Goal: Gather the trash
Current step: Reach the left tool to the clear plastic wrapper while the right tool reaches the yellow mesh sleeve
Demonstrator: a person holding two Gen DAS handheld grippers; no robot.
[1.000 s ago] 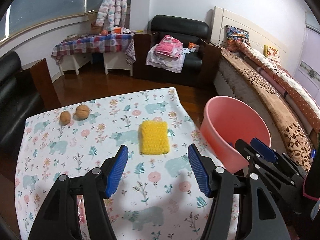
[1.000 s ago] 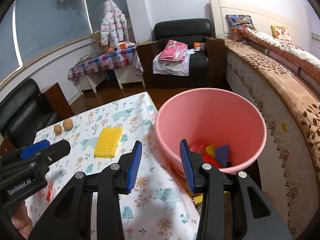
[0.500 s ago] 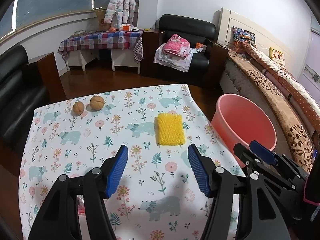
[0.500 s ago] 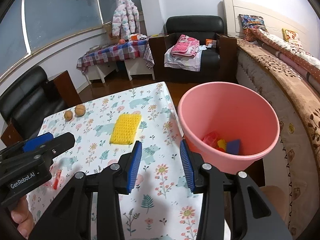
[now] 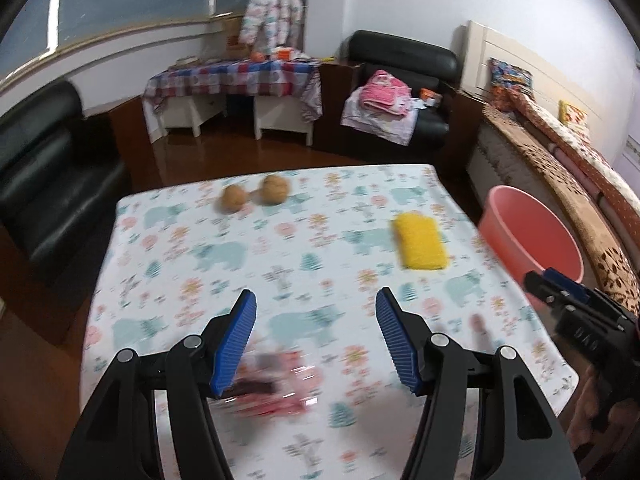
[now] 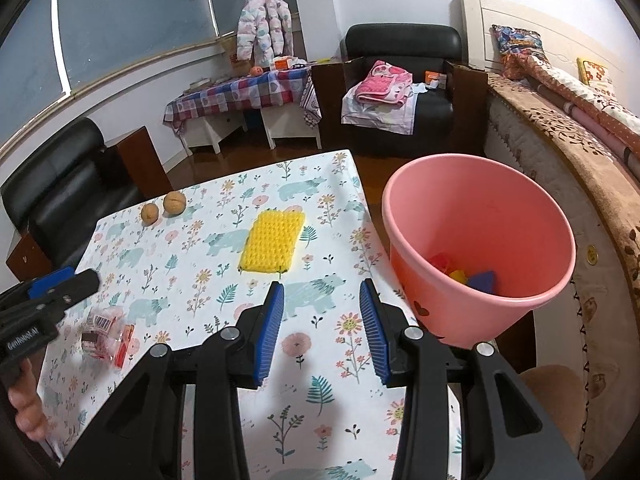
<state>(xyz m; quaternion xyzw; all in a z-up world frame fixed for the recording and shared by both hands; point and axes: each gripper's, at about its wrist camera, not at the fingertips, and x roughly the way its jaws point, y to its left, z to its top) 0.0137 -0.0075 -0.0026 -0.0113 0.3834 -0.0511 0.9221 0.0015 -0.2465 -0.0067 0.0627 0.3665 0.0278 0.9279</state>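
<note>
The left tool [image 5: 316, 336], black with ribbed blue pads, is hanging over the near part of a table [image 6: 224, 200] covered by a white cloth printed with flowers and teal bears. Its jaws are standing wide apart with nothing between them. A crumpled clear and red plastic wrapper [image 5: 276, 380] is lying on the cloth near the table's near-left corner, just below and beside the left pad; the left wrist view is blurred, so whether pad and wrapper are touching cannot be told. In the right wrist view the same wrapper [image 6: 106, 330] is showing a barcode label.

The right tool [image 6: 322, 328] is hovering over the table's near-right edge, its jaws partly open and gripping nothing. A round pink plastic bucket [image 6: 476, 248] is standing just beside the table's right edge, with red, yellow and blue pieces [image 6: 468, 274] lying in its bottom.

A yellow knobbly rectangular sponge [image 6: 274, 242] is lying toward the right edge, in the middle of the table's depth. Two brown walnuts [image 6: 164, 208] are sitting close together near the far-left corner.
</note>
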